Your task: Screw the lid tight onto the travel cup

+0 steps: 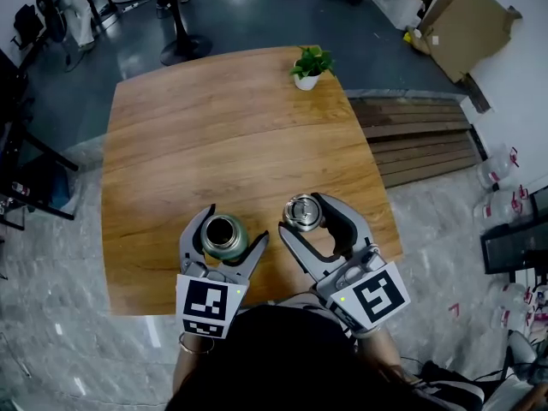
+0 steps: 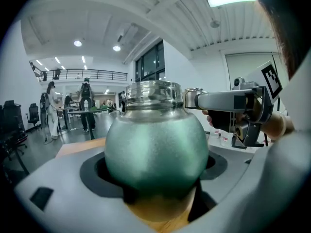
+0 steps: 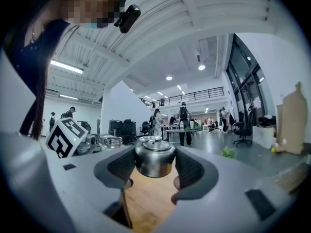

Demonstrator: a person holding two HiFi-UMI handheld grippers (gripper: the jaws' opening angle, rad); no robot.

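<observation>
Two grippers are seen over the brown wooden table (image 1: 214, 127). The round-bodied green metal travel cup (image 2: 156, 149), its mouth uncovered, is clamped between the jaws of the left gripper (image 1: 228, 231). The shiny steel lid (image 3: 154, 161) is pinched between the jaws of the right gripper (image 1: 303, 216), just beside the cup.

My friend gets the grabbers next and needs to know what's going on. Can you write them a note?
Left gripper: shut on the green travel cup, upright, mouth uncovered.
Right gripper: shut on the silver lid.
Where: both are over the near edge of the wooden table, with the lid to the cup's right and not touching it.
Done: cup and lid are each gripped.
Left: bring the lid over the cup's mouth, set it on and screw it tight.
</observation>
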